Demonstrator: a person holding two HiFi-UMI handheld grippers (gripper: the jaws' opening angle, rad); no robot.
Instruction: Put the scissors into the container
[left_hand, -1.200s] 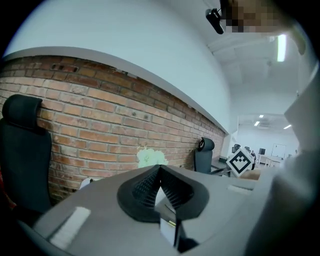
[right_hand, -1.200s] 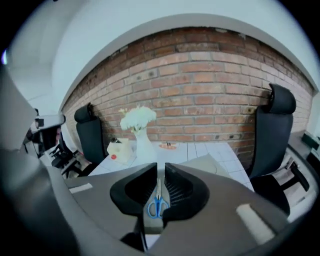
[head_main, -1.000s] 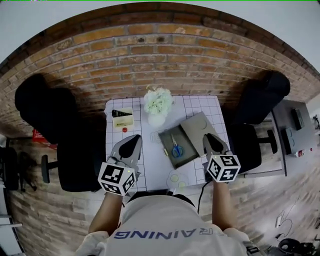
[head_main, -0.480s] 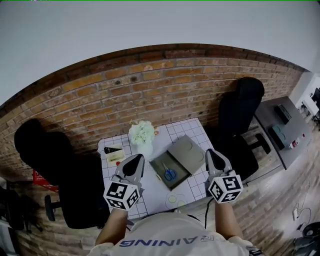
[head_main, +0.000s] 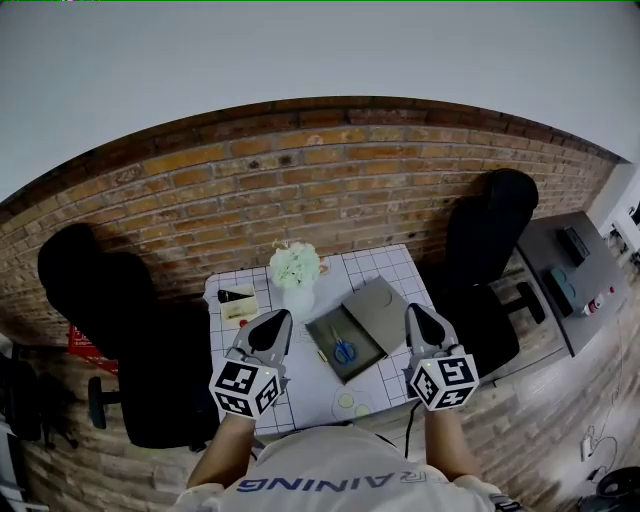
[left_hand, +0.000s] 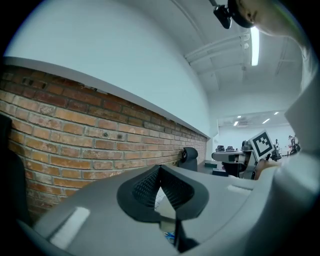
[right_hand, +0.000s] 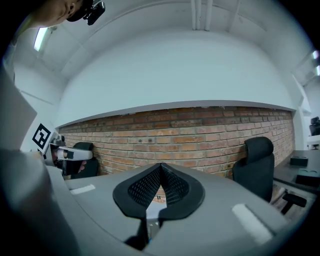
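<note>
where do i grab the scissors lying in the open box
Take the scissors across the blades just beyond the blue handles, coming straight down from above: they lie flat on the floor of the open box, and its walls would likely block jaws coming in sideways.

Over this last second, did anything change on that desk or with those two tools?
The right tool closed its jaws, with nothing between them. The head view tilted up, so the table looks smaller. The scissors still lie in the open container. The left tool stays shut, and both tools still hover at the table's near edge.
</note>
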